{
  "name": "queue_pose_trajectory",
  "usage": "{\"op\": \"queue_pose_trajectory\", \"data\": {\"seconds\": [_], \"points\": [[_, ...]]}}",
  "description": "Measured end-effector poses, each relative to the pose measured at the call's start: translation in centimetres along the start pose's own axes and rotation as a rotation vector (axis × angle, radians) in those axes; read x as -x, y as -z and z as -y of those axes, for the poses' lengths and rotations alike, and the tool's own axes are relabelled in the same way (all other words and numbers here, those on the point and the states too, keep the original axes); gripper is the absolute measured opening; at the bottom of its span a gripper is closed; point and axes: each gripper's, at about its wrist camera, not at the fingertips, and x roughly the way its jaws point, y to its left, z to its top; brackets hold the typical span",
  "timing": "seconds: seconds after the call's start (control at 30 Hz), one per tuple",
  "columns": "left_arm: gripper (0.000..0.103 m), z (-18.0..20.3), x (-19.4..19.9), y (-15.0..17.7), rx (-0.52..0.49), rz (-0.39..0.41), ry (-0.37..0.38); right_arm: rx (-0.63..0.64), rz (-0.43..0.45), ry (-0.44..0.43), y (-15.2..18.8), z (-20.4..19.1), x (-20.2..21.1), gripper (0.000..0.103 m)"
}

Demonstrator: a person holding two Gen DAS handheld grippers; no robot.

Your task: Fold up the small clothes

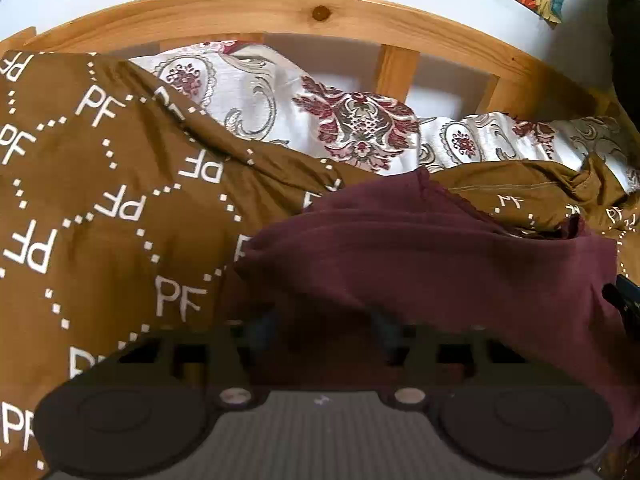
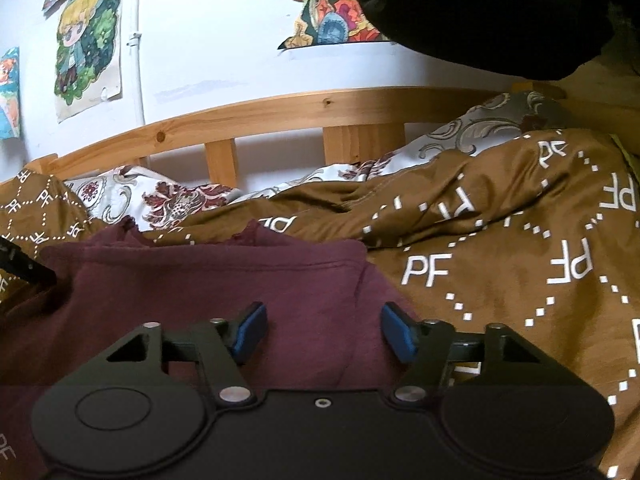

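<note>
Maroon garment (image 2: 208, 280) lies partly folded on brown PF-print cover (image 2: 500, 248) of bed, near wooden rail (image 2: 280, 114). Right tongs (image 2: 324, 330) spread over garment, blue pads (image 2: 252, 330) clear of cloth, nothing pinched. Left tongs (image 1: 324, 336) spread above garment, in shadow, pads apart.

Both wrist cams sit low and close over the maroon garment (image 1: 440, 264), looking across the bed toward the wooden headboard (image 2: 280, 114), which both share.
</note>
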Motion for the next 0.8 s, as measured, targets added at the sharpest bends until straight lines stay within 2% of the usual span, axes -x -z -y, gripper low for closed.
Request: {"op": "queue_pose_trajectory", "data": {"seconds": [0.03,0.07,0.1,0.13,0.2,0.33,0.43,0.53,0.6,0.67,0.73,0.8], "points": [[0.022,0.0,-0.1,0.0,0.000,-0.002,0.000,0.001,0.001,0.015,0.1,-0.1,0.0,0.046],[0.011,0.1,-0.1,0.0,-0.001,0.005,-0.013,-0.003,-0.005,0.027,0.1,-0.1,-0.1,0.030],[0.007,0.1,0.1,0.0,-0.005,0.020,-0.032,-0.010,-0.015,0.034,0.2,0.0,-0.3,0.021],[0.006,0.2,0.2,0.1,-0.012,0.036,-0.046,-0.021,-0.024,0.039,0.3,0.2,-0.5,0.017],[0.005,0.2,0.6,0.2,-0.018,0.068,-0.066,-0.049,-0.027,0.040,0.4,0.6,-0.5,0.002],[0.005,0.4,0.9,0.4,-0.030,0.100,-0.103,-0.053,0.022,0.079,0.2,0.6,0.4,0.001],[0.005,0.7,0.4,0.8,-0.047,0.089,-0.122,-0.036,0.052,0.113,-0.1,0.4,1.3,0.001],[0.007,1.1,-0.7,1.3,-0.059,0.063,-0.145,-0.034,0.010,0.115,0.1,0.4,0.8,0.001],[0.017,1.1,-0.7,1.5,-0.042,0.068,-0.153,-0.071,-0.026,0.109,0.5,0.9,0.2,0.001],[0.018,0.9,-0.4,1.4,-0.019,0.075,-0.147,-0.090,-0.022,0.098,0.4,1.1,0.2,0.003],[0.032,0.7,0.1,1.4,-0.010,0.088,-0.152,-0.091,-0.003,0.098,0.2,1.0,0.6,0.008],[0.058,0.5,0.9,1.5,-0.006,0.115,-0.181,-0.075,0.010,0.112,0.0,0.8,0.8,0.017]]}}
